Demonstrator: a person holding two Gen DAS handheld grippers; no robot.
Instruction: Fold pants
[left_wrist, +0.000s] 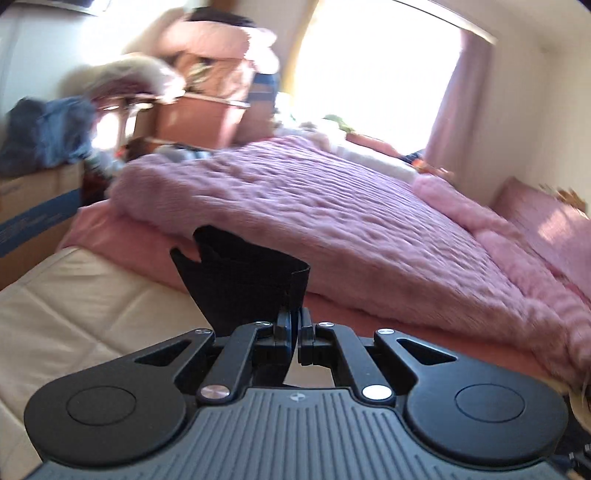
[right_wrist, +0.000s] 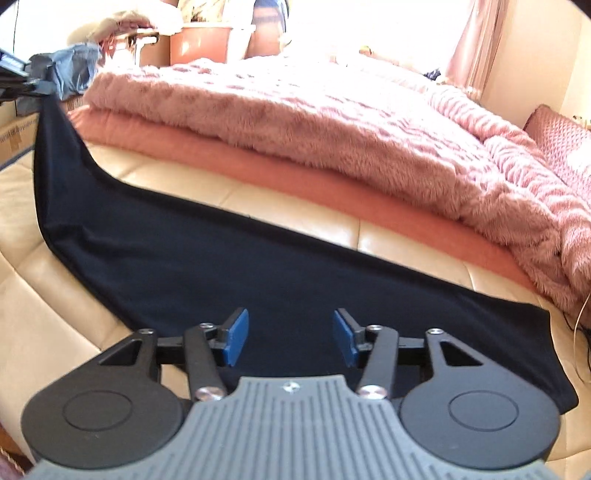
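The left gripper (left_wrist: 295, 317) is clenched on a bunched end of the black pants (left_wrist: 243, 280), its 2 jaws pressed together with the cloth fanning up and away from them above the cream quilted bed surface (left_wrist: 74, 302). In the right wrist view that same garment shows as a long dark band (right_wrist: 207, 266) lying across the cream surface (right_wrist: 295, 206), running from the near right edge diagonally toward the far left, where one end rises off the bed to the left gripper (right_wrist: 22, 79), seen small at the far left edge of that view. The right gripper (right_wrist: 290, 338) is released: its 2 blue pads (right_wrist: 236, 338) stand well apart, hovering just above the wide near part of the pants with nothing pinched between them. Beyond the pants, a folded pink fleece blanket (right_wrist: 332, 122) sits on a salmon sheet (right_wrist: 295, 184) along the far side of the bed. A pink pillow (right_wrist: 557, 133) lies at the far right corner. Past the far left edge are a blue-grey heap of clothes (left_wrist: 48, 129), cardboard boxes (left_wrist: 33, 206) and a terracotta tub (right_wrist: 203, 44), all blurred in the left wrist view. A pink curtain (left_wrist: 465, 88) hangs beside the bright window (left_wrist: 369, 66).
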